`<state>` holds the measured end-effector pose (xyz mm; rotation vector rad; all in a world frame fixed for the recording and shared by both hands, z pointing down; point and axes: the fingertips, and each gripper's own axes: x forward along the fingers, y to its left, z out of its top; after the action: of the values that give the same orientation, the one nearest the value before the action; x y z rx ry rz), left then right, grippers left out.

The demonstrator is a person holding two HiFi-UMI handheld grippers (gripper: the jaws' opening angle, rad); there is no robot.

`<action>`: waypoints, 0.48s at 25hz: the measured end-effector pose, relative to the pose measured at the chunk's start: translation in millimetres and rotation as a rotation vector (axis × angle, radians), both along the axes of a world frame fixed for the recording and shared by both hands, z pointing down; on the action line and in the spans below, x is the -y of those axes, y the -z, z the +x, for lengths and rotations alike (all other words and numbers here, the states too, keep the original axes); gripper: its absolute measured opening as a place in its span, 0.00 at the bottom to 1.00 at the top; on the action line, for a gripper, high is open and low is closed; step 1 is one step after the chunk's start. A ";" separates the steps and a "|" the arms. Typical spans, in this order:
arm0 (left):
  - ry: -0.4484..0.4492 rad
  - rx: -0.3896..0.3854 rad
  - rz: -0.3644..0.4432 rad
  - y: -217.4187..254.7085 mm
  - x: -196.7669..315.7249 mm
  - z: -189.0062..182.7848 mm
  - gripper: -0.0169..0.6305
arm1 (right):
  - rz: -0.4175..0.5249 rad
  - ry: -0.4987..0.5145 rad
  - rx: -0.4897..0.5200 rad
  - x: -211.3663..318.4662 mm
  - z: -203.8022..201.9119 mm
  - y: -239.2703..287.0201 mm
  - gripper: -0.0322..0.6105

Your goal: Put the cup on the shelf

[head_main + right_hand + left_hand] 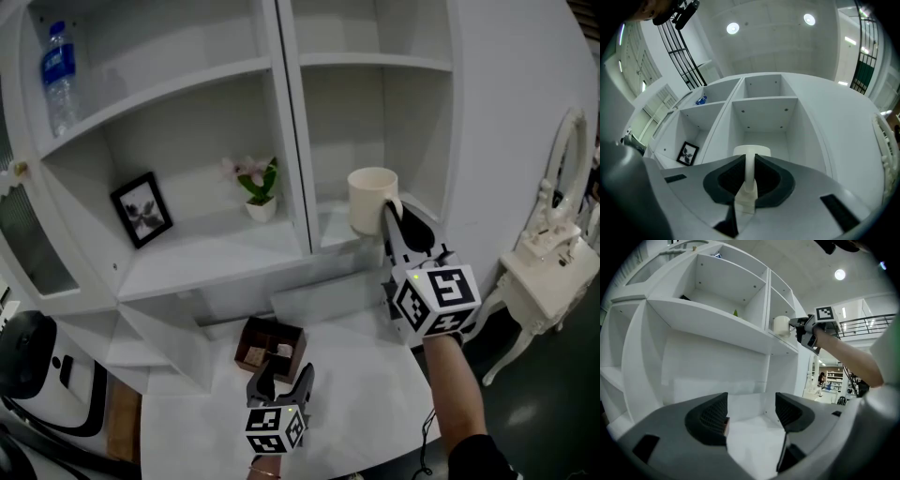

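A cream cup [371, 197] stands upright at the front edge of the shelf's [281, 246] lower right compartment. My right gripper [391, 221] is shut on the cup's handle [749, 172], which runs up between the two dark pads in the right gripper view, with the cup's rim [752, 150] just beyond them. Whether the cup's base touches the board I cannot tell. From the left gripper view the cup [781, 326] and the right gripper [805, 330] show at the upper right. My left gripper [279, 379] hangs low over the white table, open and with nothing in it [751, 414].
A brown box [271, 344] sits on the table [366, 394] just beyond the left gripper. The left compartment holds a framed picture [142, 208] and a small potted flower [258, 188]. A water bottle [57, 75] stands one level up. An ornate white side table [548, 267] is at the right.
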<state>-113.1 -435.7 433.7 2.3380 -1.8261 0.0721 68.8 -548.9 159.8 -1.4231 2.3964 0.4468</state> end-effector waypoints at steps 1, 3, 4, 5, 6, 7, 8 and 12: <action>0.005 0.000 -0.002 -0.5 1.4 -1.1 0.52 | -0.004 0.002 0.001 4.8 -1.1 0.4 0.12; 0.014 0.001 -0.006 -1.9 3.8 -2.7 0.52 | -0.014 0.004 0.001 14.1 -3.4 0.7 0.12; 0.017 0.001 -0.009 -2.6 4.8 -3.2 0.52 | -0.021 0.006 0.001 18.5 -4.7 0.7 0.12; 0.020 0.001 -0.010 -3.3 5.6 -3.6 0.52 | -0.029 0.008 0.000 22.7 -6.2 0.7 0.12; 0.021 0.001 -0.012 -4.0 6.4 -3.8 0.52 | -0.037 0.010 -0.003 26.7 -7.8 0.6 0.12; 0.023 0.001 -0.013 -4.5 7.1 -4.0 0.52 | -0.044 0.011 -0.009 30.5 -9.7 0.6 0.12; 0.025 0.001 -0.014 -5.1 7.7 -4.4 0.52 | -0.050 0.011 -0.015 34.0 -11.6 0.6 0.12; 0.038 -0.003 -0.019 -7.5 8.5 -8.8 0.52 | -0.068 0.002 -0.041 46.0 -18.1 -0.7 0.12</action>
<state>-121.9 -444.2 441.2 2.2886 -1.8586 0.0808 50.6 -594.9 160.4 -1.4533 2.4675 0.4023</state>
